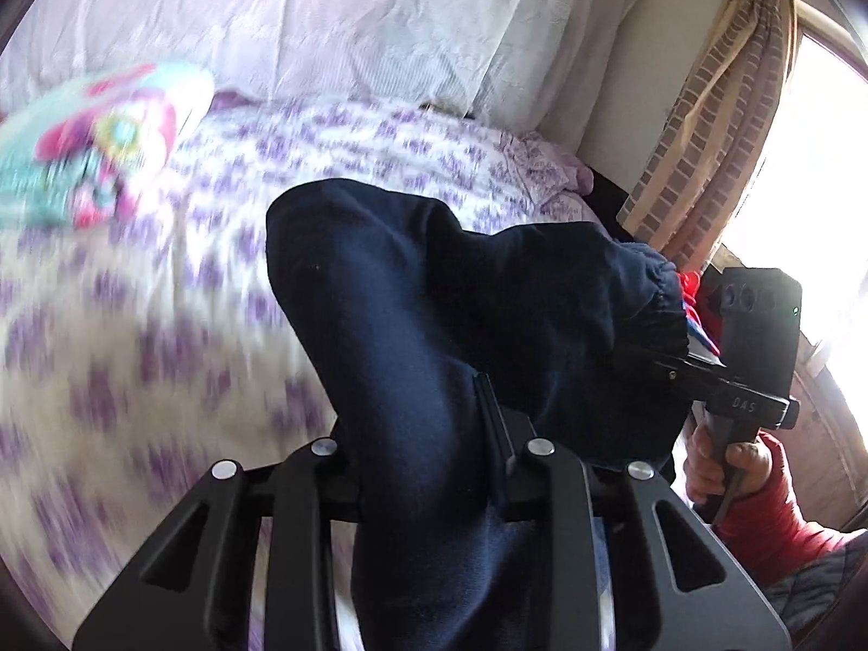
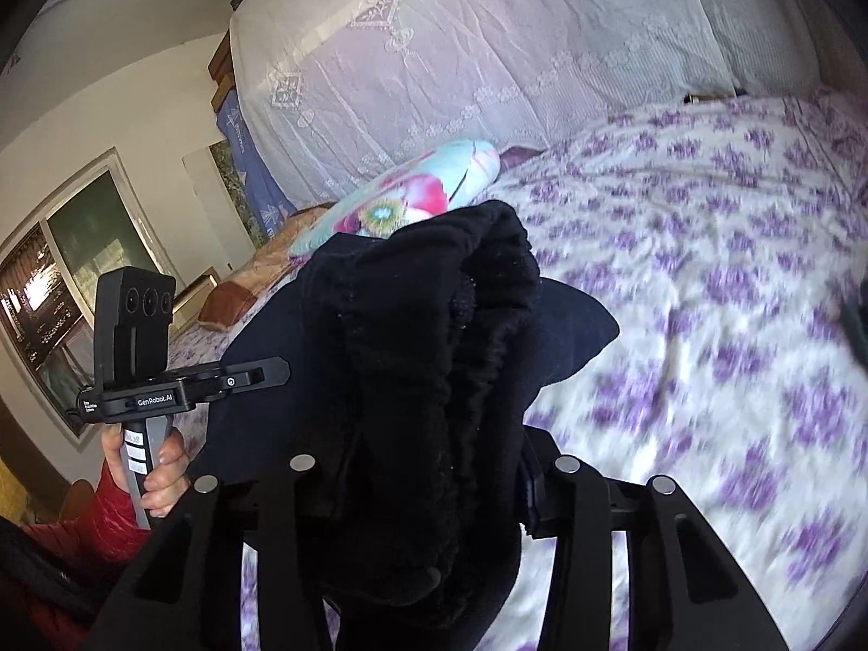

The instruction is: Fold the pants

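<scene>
Between the black fingers of the left gripper [image 1: 434,466] a fold of the dark navy fleece pants [image 1: 434,298] is clamped, the jaws closed onto the fabric. From that grip the cloth is seen rising up and away over the bed, its gathered elastic waistband [image 1: 659,298] reaching toward the right gripper [image 1: 667,369], whose side is visible at the right edge of the left wrist view. On the right gripper [image 2: 434,466] the jaws are likewise pressed onto a thick bunch of the pants [image 2: 428,325], the ribbed waistband [image 2: 504,282] standing up ahead of the fingers. The garment is held off the white bedspread with purple floral print [image 2: 705,282], which lies blurred below both grippers. The left gripper [image 2: 255,374] is recorded at the left of the right wrist view, gripped by a hand [image 2: 163,472] in a red sleeve. A turquoise and pink flowered cushion [image 2: 412,200] lies on the bedspread beyond the pants. White lace-covered pillows [image 2: 488,54] are stacked at the far side of the bed. A checked curtain [image 1: 716,108] hangs beside a bright window [image 1: 824,190].
</scene>
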`<state>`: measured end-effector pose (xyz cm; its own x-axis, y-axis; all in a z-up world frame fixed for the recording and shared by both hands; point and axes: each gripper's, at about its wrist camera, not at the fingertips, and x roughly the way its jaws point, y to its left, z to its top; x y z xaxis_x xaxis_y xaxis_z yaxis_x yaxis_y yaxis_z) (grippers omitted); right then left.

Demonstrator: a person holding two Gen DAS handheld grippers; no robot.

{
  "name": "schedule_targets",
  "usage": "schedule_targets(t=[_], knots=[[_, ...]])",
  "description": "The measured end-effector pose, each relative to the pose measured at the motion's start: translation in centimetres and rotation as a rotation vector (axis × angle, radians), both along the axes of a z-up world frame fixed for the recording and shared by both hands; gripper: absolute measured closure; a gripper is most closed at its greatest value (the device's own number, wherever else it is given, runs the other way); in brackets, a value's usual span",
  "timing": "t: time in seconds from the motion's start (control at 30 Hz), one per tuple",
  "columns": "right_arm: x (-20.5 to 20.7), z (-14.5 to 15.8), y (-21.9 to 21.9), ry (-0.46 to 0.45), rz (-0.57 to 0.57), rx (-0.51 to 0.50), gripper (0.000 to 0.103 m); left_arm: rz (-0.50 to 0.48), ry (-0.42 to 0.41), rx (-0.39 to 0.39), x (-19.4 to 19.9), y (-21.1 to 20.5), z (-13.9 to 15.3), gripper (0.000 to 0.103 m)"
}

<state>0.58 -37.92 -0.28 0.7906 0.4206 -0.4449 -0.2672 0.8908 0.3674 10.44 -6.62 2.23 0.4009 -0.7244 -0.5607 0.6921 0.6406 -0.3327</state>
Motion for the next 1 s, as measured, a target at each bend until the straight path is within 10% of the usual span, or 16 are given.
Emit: schedule_targets(t=[0.43,1.0], knots=[[21.8,11.2,-5.3,-0.038,-0.079,-0.123,0.058,0.079,-0.144,0.062,19.2,-8.9,11.0,0.074],[44.5,-4.1,-12.9,0.194,-0.258,0.006,0.054,0.25,0.046,0.123,41.6,-16.9,-3.3,0.064]])
